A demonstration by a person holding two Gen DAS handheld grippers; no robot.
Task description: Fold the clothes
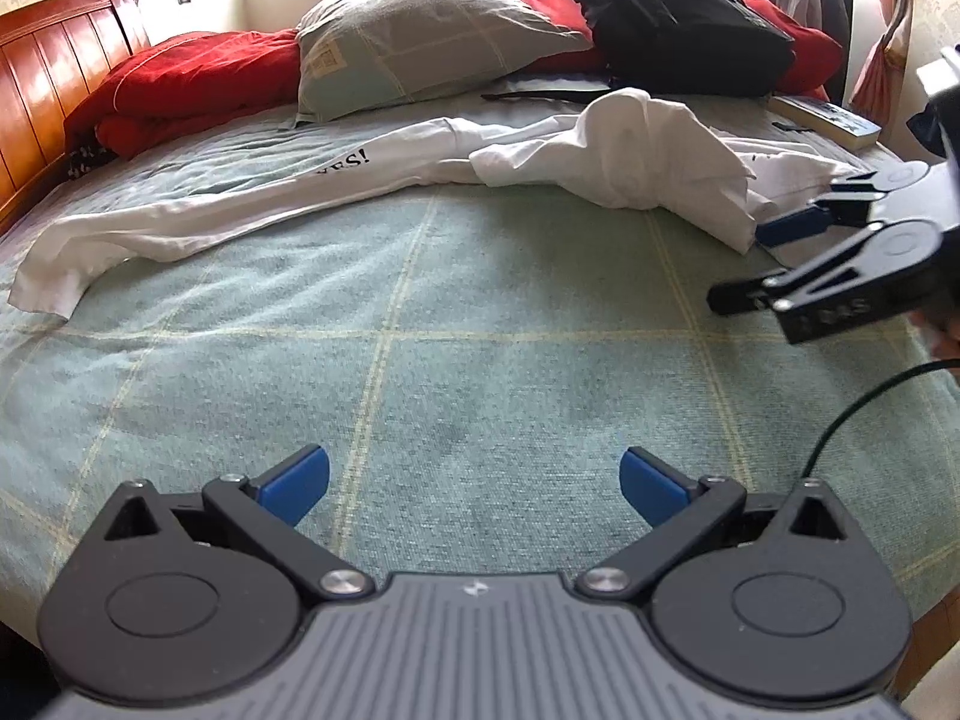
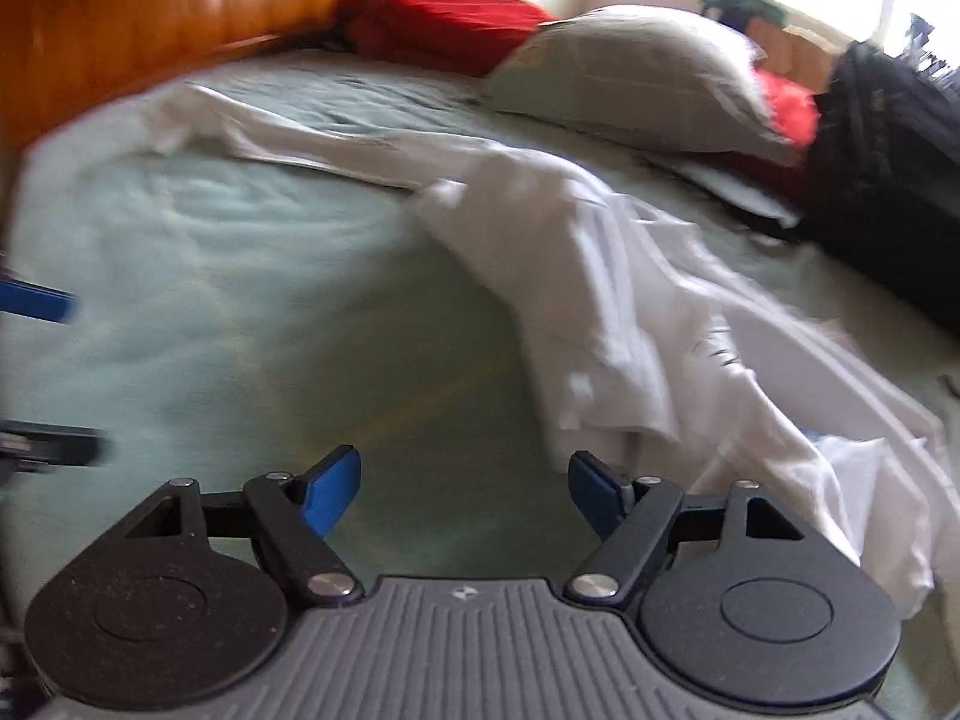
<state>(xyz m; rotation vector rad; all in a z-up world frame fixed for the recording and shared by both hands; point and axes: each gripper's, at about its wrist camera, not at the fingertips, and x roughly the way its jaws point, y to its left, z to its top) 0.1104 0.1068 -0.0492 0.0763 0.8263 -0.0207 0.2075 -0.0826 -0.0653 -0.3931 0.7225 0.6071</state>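
Observation:
A white garment with black lettering (image 1: 336,186) lies crumpled and stretched across the far half of the green checked bed; it also shows in the right wrist view (image 2: 600,252), blurred. My left gripper (image 1: 474,483) is open and empty above bare bedspread, well short of the garment. My right gripper (image 2: 465,489) is open and empty, its right finger close to the garment's near edge. In the left wrist view the right gripper (image 1: 756,261) shows at the right, open, beside the bunched cloth.
A grey-green pillow (image 1: 420,42), red bedding (image 1: 192,78) and a black backpack (image 1: 672,12) lie at the far side. A wooden headboard (image 1: 54,66) stands at left. A book (image 1: 828,120) lies at far right. A black cable (image 1: 852,408) hangs at right.

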